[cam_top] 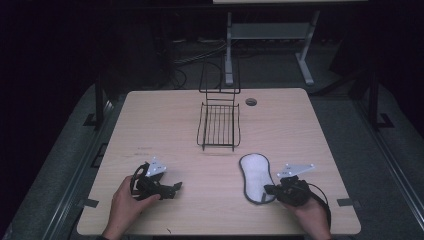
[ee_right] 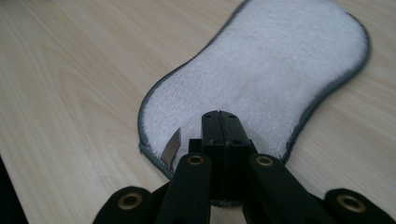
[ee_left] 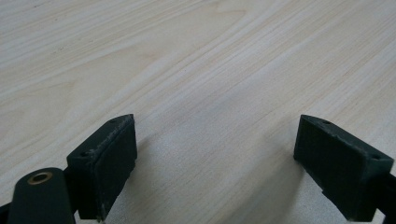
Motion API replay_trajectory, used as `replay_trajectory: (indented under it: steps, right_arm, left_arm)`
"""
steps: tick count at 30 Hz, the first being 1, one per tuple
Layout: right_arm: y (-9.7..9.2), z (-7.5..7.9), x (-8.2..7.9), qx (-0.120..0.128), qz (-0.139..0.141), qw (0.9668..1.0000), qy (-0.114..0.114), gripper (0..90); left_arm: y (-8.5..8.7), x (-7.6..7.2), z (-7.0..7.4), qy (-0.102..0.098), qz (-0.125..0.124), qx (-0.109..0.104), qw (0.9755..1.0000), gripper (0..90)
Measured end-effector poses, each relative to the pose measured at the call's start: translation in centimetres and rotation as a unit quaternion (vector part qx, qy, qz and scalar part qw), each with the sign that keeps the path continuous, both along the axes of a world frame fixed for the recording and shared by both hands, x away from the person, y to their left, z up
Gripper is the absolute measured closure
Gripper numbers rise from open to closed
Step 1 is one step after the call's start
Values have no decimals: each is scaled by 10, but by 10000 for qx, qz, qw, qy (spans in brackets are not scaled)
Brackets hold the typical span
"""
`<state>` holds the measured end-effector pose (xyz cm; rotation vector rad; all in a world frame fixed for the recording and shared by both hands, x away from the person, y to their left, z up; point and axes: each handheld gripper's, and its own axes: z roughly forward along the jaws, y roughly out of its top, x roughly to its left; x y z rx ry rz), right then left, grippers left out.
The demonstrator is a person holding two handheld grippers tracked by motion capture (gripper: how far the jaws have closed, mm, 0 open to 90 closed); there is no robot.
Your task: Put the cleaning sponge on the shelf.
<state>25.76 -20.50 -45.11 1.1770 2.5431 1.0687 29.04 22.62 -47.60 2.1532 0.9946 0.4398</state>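
So the right gripper (ee_right: 219, 122) had its jaws pressed together on the near edge of the white fluffy peanut-shaped pad with grey trim (ee_right: 261, 79), which lay flat on the light wooden table (cam_top: 165, 130), just in front of the black wire rack (cam_top: 219, 125). Left gripper (ee_left: 215, 154) rested on bare wood with jaws wide apart, nothing between them

White sponge pad (ee_right: 275, 70) edged in grey — pale wood-grain table (cam_top: 160, 125), black wire rack (cam_top: 219, 126).
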Motion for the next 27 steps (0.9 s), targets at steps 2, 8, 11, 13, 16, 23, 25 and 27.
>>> replay_trajectory:
  steps: [2, 8, 11, 13, 16, 23, 25, 27]
  right_arm:
    - [-5, 0, 1, -37, -76, 10000, -11, 898]
    - [-17, 1, 3, -81, -274, 9996, -10, 898]
    - [-25, 0, 6, -89, -373, 9993, -44, 898]
    - [-30, 1, 7, -127, -444, 9989, -64, 898]
    - [-35, 1, 9, -134, -517, 9986, -67, 898]
    - [-44, 2, 11, -1, -509, 9987, -54, 883]
    - [-44, 7, 10, 93, -544, 9984, -75, 865]
    - [-45, 11, 11, 160, -517, 9984, -186, 836]
  left_arm:
    - [0, 0, 0, -2, 1, -3, 10000, 125]
    - [0, 0, 0, -1, 1, -3, 10000, 125]
    - [0, 0, 0, -2, 2, -4, 10000, 125]
    - [0, 0, 0, -2, 0, 0, 10000, 125]
    - [0, 0, 0, -1, 0, -1, 10000, 125]
    - [0, 0, 0, -1, 1, -2, 10000, 125]
    - [0, 0, 0, -1, 2, -3, 10000, 125]
    - [0, 0, 0, -1, 3, -5, 10000, 125]
